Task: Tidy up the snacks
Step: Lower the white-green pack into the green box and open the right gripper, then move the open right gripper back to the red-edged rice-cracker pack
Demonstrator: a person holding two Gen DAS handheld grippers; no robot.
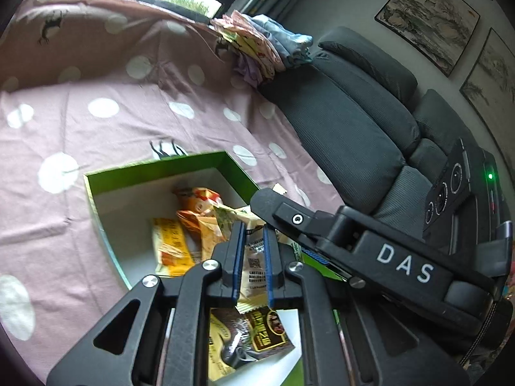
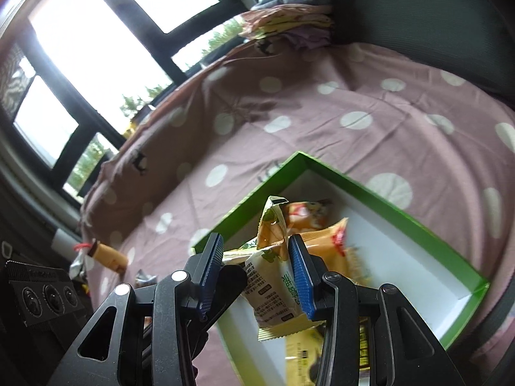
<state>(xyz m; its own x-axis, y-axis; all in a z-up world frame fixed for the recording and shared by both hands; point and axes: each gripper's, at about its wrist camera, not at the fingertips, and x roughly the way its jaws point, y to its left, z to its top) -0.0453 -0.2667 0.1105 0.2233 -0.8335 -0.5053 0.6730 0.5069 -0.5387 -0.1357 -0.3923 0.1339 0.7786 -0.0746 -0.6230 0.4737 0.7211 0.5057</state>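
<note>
Left wrist view: green cardboard box with white interior [image 1: 154,164], open-topped, set on a pink white-dotted cloth [image 1: 128,112] beside dark grey ribbed cushions [image 1: 347,122]. Contents recorded: orange foil snack packets [image 1: 196,199] at the middle, a yellow-orange flat packet [image 1: 170,251] beside them, a brown printed packet [image 1: 267,325] nearest the camera. The left gripper [image 1: 251,228] is almost pressed together and appears to pinch a cream printed snack packet [image 1: 254,267], which is held above the box interior. The right gripper [image 1: 268,201] is entered from the right, its tip just over that packet's upper end. Right wrist view: the right gripper's blue pads [image 2: 299,273] are parted; one pad is laid against the cream packet, the other stands clear of it with the left gripper's black tip in between, so whether it presses cannot be told. A small yellow-brown packet [image 2: 106,254] and a silver wrapper [image 2: 79,265] are noted on the cloth, outside the box. Hazards, as judged: the thin pinch could be lost and the packet dropped askew or onto the rim; the wrapper could be torn if pulled two ways; the crowded grippers could be knocked together.
</note>
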